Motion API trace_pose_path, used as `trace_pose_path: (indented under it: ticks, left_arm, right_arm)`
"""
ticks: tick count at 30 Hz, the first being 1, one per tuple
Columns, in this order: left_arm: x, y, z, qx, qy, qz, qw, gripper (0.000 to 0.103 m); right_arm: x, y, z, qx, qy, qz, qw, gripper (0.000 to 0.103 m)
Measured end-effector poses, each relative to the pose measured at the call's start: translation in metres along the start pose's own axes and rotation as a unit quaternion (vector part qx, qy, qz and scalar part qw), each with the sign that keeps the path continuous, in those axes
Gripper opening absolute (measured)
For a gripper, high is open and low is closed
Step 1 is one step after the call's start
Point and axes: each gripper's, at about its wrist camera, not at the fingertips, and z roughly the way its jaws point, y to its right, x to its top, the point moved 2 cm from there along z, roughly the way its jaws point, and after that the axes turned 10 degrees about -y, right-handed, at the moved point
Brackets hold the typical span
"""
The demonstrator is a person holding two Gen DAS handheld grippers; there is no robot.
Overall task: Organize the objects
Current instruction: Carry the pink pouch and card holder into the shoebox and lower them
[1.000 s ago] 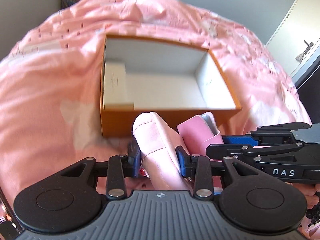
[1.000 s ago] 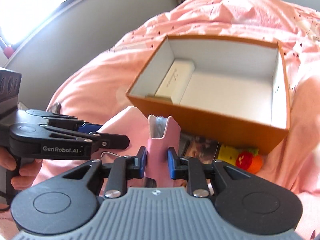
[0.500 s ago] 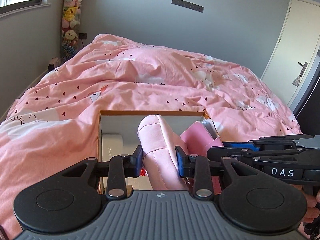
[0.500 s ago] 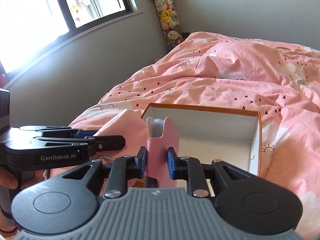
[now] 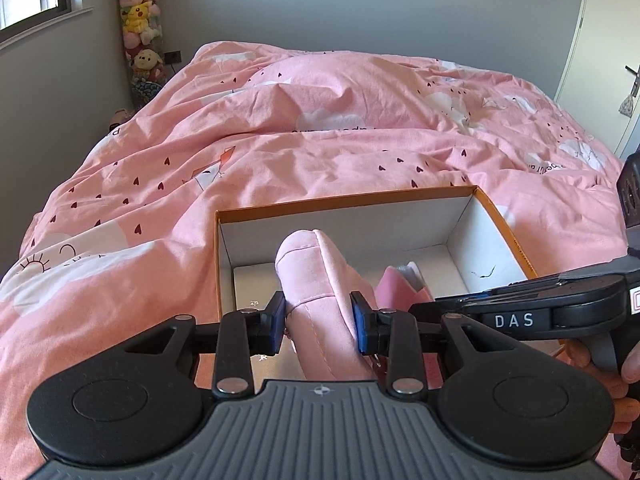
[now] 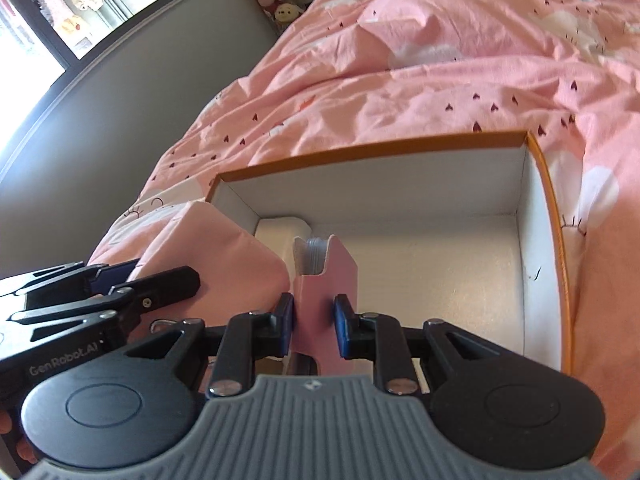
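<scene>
A pink heart-print duvet (image 5: pixel 360 152), stacked plush toys (image 5: pixel 140 20) in the corner, a window (image 6: pixel 60 12).

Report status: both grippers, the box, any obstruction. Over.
Left gripper shut on pink pouch. Right gripper shut on pink card sleeve. Both over orange box; white case inside, far-left corner.

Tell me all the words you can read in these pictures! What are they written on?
"DAS": on the side of the right gripper, seen by the left camera.
"GenRobot.AI": on the side of the left gripper, seen by the right camera.
Bedspread: some print on the white clouds, too blurred and folded to read.
White pack in the box: no readable text.
</scene>
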Motion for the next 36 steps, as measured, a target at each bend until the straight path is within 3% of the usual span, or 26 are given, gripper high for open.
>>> trace_pose_path:
  ticks: [4,16,18,24,31,36]
  left_arm:
    - [0.005,-0.003,0.007,0.007,-0.009,0.008,0.9999,0.037]
    - [0.007,-0.013,0.023,0.026,-0.026,0.004,0.9993,0.037]
    - [0.006,-0.012,0.025,0.025,-0.028,0.004,0.9993,0.037]
    - [0.003,-0.007,0.033,0.018,-0.033,0.003,0.9993,0.037]
    - [-0.001,-0.002,0.033,0.031,-0.036,0.007,0.9989,0.037]
    - [-0.002,-0.002,0.034,0.037,-0.036,0.005,0.9987,0.037]
  right_arm:
    - [0.002,0.005,0.027,0.011,-0.029,0.018,0.999,0.023]
    - [0.001,0.02,0.082,0.123,-0.101,0.101,0.982,0.023]
    - [0.0,0.021,0.082,0.115,-0.105,0.094,0.983,0.023]
    - [0.001,0.021,0.081,0.03,-0.119,0.042,0.992,0.024]
    - [0.008,0.008,0.104,-0.015,-0.182,-0.002,0.983,0.028]
    - [0.006,-0.003,0.115,-0.038,-0.199,-0.041,0.978,0.033]
